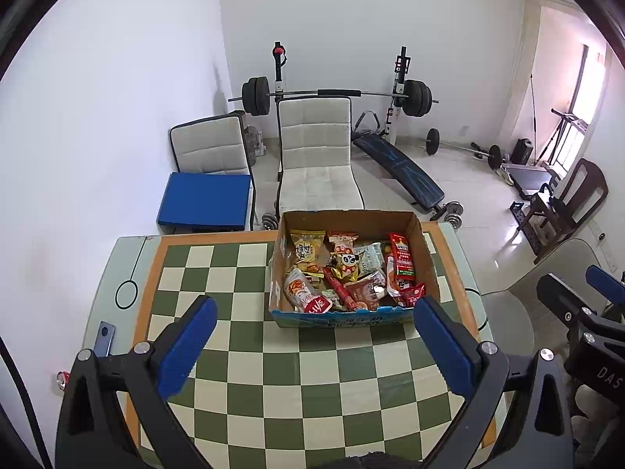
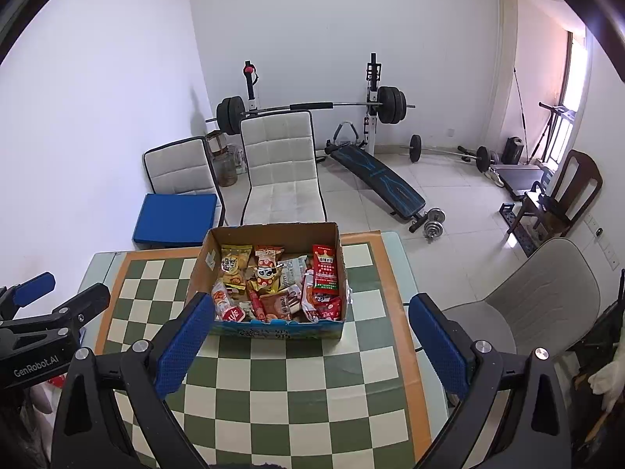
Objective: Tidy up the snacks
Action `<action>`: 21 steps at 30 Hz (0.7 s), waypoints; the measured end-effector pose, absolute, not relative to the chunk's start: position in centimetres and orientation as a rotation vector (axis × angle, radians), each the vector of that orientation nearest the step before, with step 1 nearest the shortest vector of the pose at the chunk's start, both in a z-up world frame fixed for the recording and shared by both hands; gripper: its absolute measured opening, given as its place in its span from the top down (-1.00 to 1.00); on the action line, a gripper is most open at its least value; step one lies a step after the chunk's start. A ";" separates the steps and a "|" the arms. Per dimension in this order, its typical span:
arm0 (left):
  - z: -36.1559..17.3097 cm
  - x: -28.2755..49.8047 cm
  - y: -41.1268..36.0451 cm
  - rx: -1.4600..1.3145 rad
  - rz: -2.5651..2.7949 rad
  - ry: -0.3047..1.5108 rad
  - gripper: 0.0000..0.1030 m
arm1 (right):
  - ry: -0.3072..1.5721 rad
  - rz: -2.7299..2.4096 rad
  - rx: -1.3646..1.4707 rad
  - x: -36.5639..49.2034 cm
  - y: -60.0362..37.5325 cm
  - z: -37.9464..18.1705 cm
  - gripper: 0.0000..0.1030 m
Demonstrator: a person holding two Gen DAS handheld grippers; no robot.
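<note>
— Looking past the left claw, what sits ahead?
— A box of snacks on the checkered mat, just beyond the right fingertip. Fingers spread wide, nothing between them.
— And the right claw?
— Spread wide too, empty — the box lies ahead, its near left corner just behind the left fingertip. A red packet stands against the box's right wall.
— Do the claws touch?
— No, they hang apart, side by side above the mat.
</note>
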State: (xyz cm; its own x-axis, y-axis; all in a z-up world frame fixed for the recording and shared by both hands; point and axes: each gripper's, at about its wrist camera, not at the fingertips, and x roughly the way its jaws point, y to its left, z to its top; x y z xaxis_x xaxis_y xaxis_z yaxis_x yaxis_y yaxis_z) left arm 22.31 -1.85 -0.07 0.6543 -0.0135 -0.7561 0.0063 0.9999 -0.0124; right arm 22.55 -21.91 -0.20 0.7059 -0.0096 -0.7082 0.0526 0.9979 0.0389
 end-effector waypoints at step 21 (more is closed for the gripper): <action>-0.4 22.1 -2.1 -0.004 -0.033 0.869 -1.00 | 0.798 -0.029 0.055 22.6 -21.8 -0.4 -0.97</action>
State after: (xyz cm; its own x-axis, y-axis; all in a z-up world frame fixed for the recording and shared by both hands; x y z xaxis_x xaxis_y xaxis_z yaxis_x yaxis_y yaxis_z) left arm 22.11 -2.13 -0.43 0.6452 -0.0307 -0.7634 0.0278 0.9995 -0.0167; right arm 22.63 -21.77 -0.43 0.6982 -0.0050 -0.7159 0.0466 0.9982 0.0385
